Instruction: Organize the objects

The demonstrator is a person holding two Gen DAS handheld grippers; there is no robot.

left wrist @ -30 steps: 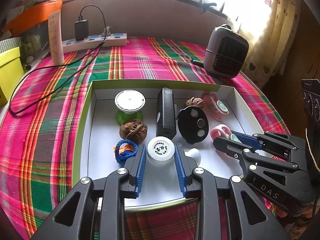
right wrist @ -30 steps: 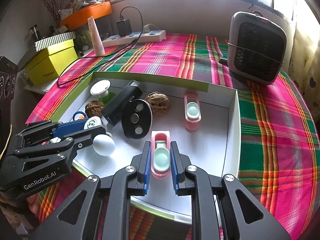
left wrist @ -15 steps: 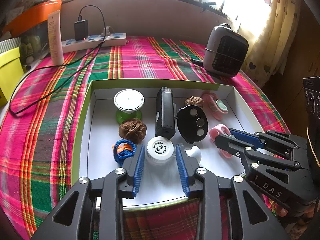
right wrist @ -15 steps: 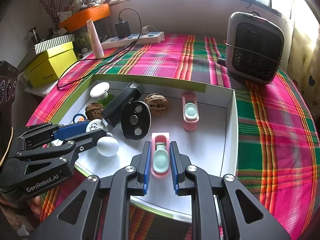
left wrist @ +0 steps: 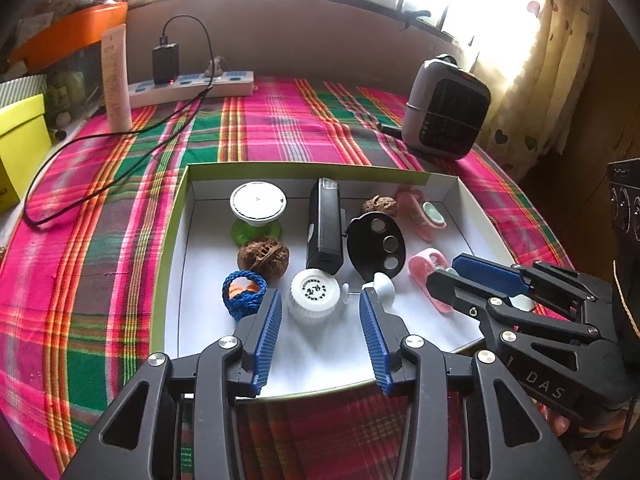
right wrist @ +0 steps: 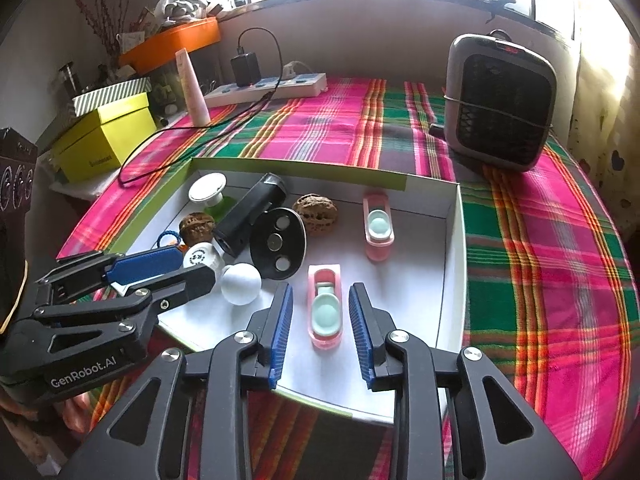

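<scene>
A shallow white tray with green rim [left wrist: 176, 216] [right wrist: 454, 240] holds several small objects. My left gripper [left wrist: 320, 304] is open, its pads either side of a white round cap [left wrist: 314, 292] lying on the tray floor; the cap also shows in the right wrist view [right wrist: 200, 256]. My right gripper [right wrist: 320, 300] is open around a pink holder with a mint pad [right wrist: 326, 312], which rests in the tray. A second pink holder [right wrist: 378, 226] lies further back. A black oval case [left wrist: 376, 246], black rectangular device [left wrist: 325, 224], two walnuts [left wrist: 262, 256] [right wrist: 316, 208], a blue crochet basket [left wrist: 244, 290] and a white ball [right wrist: 240, 284] also lie inside.
The tray sits on a plaid cloth [left wrist: 100, 240]. A grey heater [right wrist: 500, 104] stands back right. A power strip [left wrist: 192, 88] with charger and black cable [left wrist: 80, 140], a pink tube [left wrist: 116, 80] and a yellow box [right wrist: 104, 136] are at the back left.
Both grippers opened: the left let go of the white cap, the right let go of the pink holder. Both objects now rest in the tray and both grippers have drawn back slightly.
</scene>
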